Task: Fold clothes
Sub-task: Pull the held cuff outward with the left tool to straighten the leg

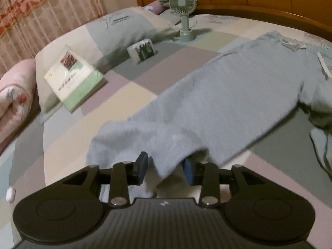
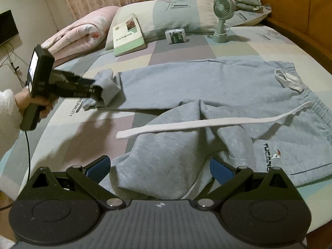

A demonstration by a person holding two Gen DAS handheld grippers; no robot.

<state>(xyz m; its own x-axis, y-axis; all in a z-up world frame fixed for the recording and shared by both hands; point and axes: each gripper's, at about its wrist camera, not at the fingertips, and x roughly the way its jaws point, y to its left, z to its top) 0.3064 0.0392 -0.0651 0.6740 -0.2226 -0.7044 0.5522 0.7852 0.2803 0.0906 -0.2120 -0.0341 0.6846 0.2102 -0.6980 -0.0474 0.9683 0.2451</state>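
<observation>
Right tongs (image 2: 159, 169) stand wide apart, low over the bed, and the bunched cuff of the nearer leg of the grey sweatpants (image 2: 207, 87) lies between the blue pads (image 2: 221, 169); the cloth does not look pinched. Left tongs (image 1: 164, 169) are narrower, and the cuff of the other leg hangs between them. In the right wrist view that cuff seems drawn up and wrapped over their tips, so I judge they grip it, though the blur there makes this uncertain.

These sweatpants lie spread across the patchwork bed sheet (image 2: 186, 47), waistband to the right, far leg stretched out straight, near leg crumpled, and a long white drawstring (image 2: 207, 122) trails over it. Such fleece is soft, limp and light; it sags and wrinkles, and it will not slip much from ribbed pads. Good places to hold are the thick cuffs and the elastic waistband. That loose drawstring could catch.
</observation>
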